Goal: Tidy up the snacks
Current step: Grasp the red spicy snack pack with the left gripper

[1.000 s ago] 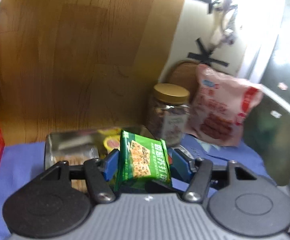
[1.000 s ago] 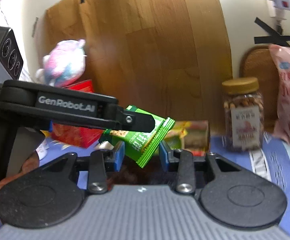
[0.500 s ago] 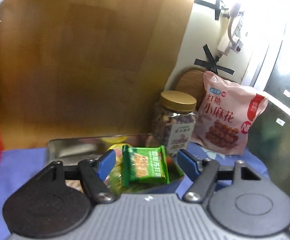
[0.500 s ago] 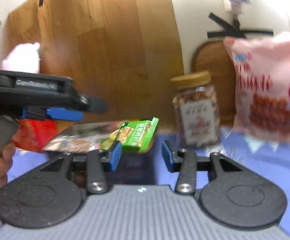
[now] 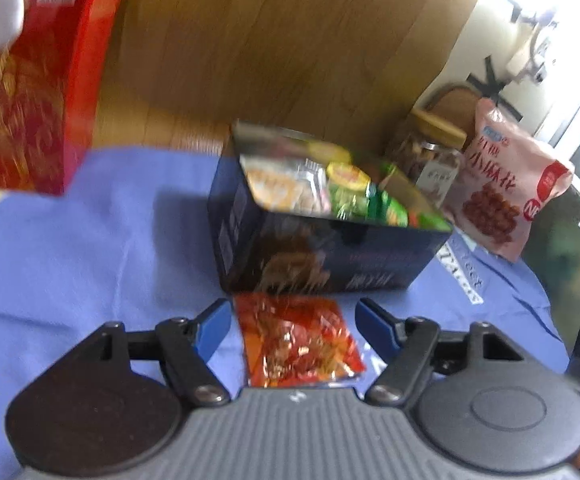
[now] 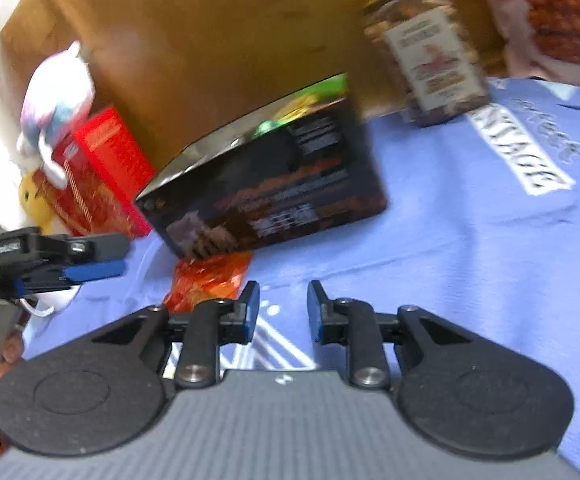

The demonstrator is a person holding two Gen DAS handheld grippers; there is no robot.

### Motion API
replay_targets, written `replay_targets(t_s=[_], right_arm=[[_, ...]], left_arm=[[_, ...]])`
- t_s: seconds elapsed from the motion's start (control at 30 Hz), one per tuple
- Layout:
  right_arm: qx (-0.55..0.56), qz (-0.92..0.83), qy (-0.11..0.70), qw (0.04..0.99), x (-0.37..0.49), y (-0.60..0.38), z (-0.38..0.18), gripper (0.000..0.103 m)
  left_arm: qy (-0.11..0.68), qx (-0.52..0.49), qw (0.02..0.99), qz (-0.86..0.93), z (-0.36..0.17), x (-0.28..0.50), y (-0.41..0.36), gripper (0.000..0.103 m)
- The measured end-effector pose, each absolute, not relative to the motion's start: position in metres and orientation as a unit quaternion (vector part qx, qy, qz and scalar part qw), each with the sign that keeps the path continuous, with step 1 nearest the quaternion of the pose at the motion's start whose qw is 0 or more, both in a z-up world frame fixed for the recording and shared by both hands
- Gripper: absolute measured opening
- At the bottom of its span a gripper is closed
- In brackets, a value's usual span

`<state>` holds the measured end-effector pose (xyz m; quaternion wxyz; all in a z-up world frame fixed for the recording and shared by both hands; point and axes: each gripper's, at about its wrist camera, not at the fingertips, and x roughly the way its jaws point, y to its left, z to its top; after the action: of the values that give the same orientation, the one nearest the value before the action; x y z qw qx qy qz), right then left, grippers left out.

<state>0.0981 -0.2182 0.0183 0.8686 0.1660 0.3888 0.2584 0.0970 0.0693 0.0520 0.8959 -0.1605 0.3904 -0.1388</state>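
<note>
A dark open snack box [image 5: 322,256] stands on the blue cloth [image 5: 89,240], filled with green and yellow packets [image 5: 354,200]. A shiny red snack packet [image 5: 298,340] lies flat on the cloth just in front of the box. My left gripper [image 5: 292,308] is open and hovers over it, one finger on each side, pads not touching. In the right wrist view the box [image 6: 273,196], the red packet [image 6: 209,276] and the left gripper [image 6: 117,256] appear at the left. My right gripper [image 6: 283,300] is empty over bare cloth, its jaws closing with a narrow gap.
A red carton [image 5: 29,92] stands at the far left with a plush toy [image 6: 57,104] on it. A gold-lidded nut jar [image 5: 430,156] and a pink snack bag [image 5: 506,184] stand right of the box. A wooden panel rises behind.
The left gripper let go of the green cracker packet over the box, then drew back and down to the red packet. The right gripper sank toward the cloth and its jaws narrowed.
</note>
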Motion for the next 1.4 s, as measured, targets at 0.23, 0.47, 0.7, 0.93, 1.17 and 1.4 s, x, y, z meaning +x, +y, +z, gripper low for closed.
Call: replay_targets(t_s=[0.23, 0.47, 0.7, 0.93, 1.17, 1.4], right_arm=[[0.149, 0.299, 0.396, 0.855, 0.108, -0.191, 0.008, 0.030], [0.179, 0.316, 0.405, 0.839, 0.108, -0.193, 0.002, 0.010], [0.216, 0.315, 0.419, 0.824, 0.094, -0.203, 0.002, 0.006], [0.305, 0.299, 0.459, 0.779, 0.099, -0.224, -0.002, 0.012], [0.328, 0.294, 0.457, 0.773, 0.107, -0.212, -0.009, 0.013], [0.355, 0.292, 0.432, 0.776, 0.105, -0.216, -0.009, 0.018]], left_arm=[[0.415, -0.156, 0.884, -0.151, 0.025, 0.110, 0.052, 0.072], [0.416, -0.202, 0.863, -0.205, 0.028, 0.111, 0.040, 0.002], [0.398, -0.203, 0.873, -0.196, 0.035, 0.095, 0.035, 0.008], [0.406, -0.201, 0.883, -0.118, 0.030, 0.091, 0.084, 0.044], [0.410, -0.219, 0.873, -0.148, 0.019, 0.092, 0.081, 0.048], [0.411, -0.245, 0.864, -0.155, 0.015, 0.094, 0.086, 0.048]])
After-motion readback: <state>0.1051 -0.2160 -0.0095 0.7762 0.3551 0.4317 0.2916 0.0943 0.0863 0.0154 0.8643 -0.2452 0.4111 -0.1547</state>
